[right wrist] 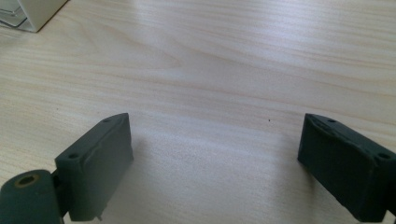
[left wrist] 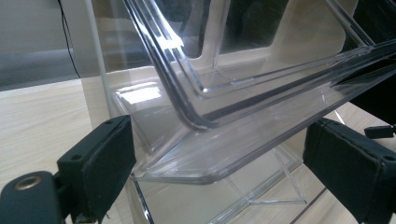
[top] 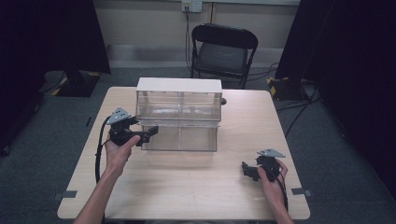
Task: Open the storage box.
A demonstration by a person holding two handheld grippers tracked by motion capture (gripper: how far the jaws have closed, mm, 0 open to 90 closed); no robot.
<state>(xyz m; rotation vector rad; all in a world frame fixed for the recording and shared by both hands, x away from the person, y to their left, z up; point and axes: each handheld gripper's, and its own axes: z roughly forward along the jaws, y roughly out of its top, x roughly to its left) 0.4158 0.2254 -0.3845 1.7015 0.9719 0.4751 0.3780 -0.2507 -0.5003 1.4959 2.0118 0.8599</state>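
Note:
A clear plastic drawer cabinet (top: 178, 112) with a white top stands at the middle back of the wooden table (top: 196, 182). My left gripper (top: 148, 133) is at the cabinet's lower left corner. In the left gripper view its jaws (left wrist: 219, 154) stand wide apart on either side of a transparent drawer's front lip (left wrist: 219, 121), which looks tilted outward; neither pad presses it. Over bare tabletop at the front right, my right gripper (top: 246, 170) is held open, with nothing but wood between its jaws (right wrist: 215, 154).
A black folding chair (top: 223, 51) stands behind the table. Dark curtains hang at both sides and cables lie on the grey floor. The cabinet's white corner (right wrist: 32, 14) appears at the top left of the right gripper view.

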